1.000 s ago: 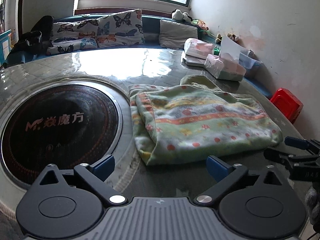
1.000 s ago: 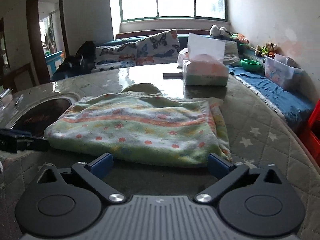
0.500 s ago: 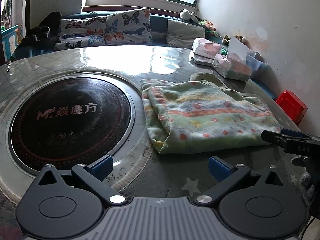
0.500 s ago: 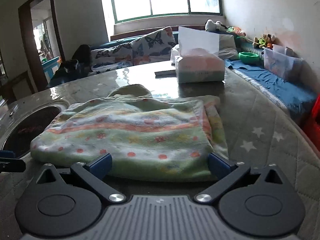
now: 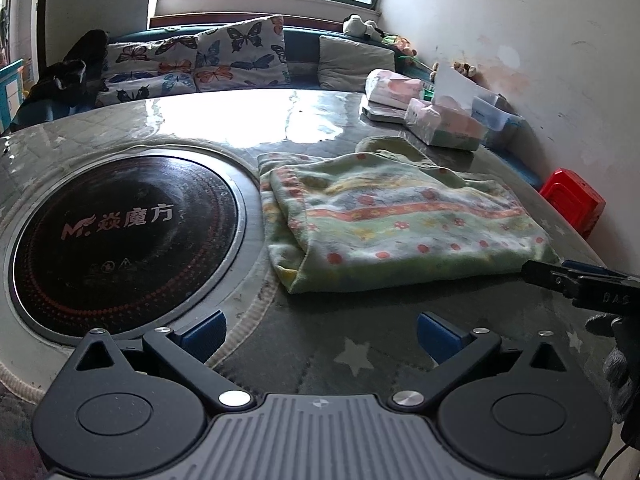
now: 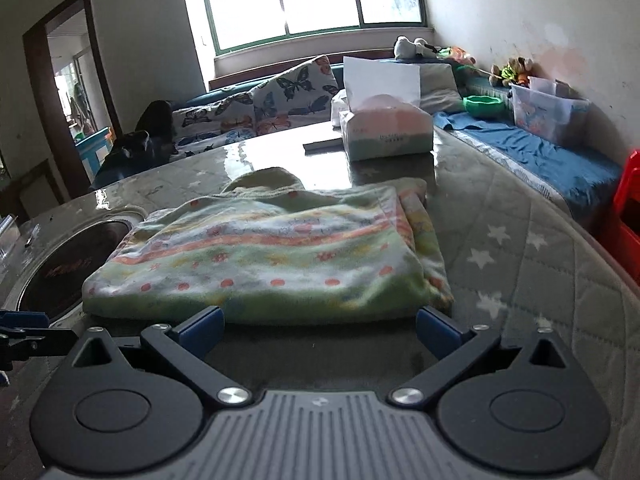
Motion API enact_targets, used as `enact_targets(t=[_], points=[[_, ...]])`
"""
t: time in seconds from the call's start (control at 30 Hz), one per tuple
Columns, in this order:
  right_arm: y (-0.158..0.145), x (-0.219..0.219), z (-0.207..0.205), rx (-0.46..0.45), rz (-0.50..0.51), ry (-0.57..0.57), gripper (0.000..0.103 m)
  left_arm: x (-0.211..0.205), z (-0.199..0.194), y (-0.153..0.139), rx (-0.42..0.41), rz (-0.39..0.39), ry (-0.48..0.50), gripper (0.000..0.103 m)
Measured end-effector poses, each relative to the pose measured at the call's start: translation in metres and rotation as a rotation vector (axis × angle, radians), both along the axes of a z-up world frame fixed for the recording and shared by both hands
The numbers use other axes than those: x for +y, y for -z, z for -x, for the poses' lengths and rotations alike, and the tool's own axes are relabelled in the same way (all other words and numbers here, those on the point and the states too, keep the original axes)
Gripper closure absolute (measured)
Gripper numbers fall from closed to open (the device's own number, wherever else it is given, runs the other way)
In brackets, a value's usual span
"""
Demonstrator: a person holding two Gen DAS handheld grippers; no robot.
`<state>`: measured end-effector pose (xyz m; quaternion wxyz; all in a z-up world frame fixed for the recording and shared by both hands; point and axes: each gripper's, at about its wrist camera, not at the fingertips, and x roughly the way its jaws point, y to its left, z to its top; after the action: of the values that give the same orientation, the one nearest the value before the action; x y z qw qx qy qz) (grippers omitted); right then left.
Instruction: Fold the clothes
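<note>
Folded garment (image 5: 404,220) lies between the induction cooktop (image 5: 120,240) and a tissue box (image 6: 386,132). Left gripper (image 5: 318,334) and right gripper (image 6: 318,328) both gape wide, holding nothing.

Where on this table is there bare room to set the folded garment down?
Bare quilted cover lies right of the folded garment, out to the table's edge. The glossy stretch between the cooktop and the butterfly pillows is bare too. The tissue box corner is crowded.
</note>
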<state>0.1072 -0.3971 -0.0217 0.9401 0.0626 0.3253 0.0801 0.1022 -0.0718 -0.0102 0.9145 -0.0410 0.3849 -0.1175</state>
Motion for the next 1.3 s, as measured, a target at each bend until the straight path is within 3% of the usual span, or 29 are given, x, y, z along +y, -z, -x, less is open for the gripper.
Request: enact_targets(t=[0.67,1.0,1.3], points=[[-0.002,0.021,0.051,-0.004,-0.014,0.025,0.0,-0.005,0.032,-0.004,-0.029,-0.035,0.033,0.0],[-0.01,0.019,0.062,-0.01,-0.041,0.106,0.0,-0.002,0.041,-0.004,-0.044,-0.037,0.031,0.0],[-0.004,0.024,0.063,0.02,-0.001,0.119,0.0,-0.001,0.047,-0.004,-0.048,-0.037,0.03,0.0]])
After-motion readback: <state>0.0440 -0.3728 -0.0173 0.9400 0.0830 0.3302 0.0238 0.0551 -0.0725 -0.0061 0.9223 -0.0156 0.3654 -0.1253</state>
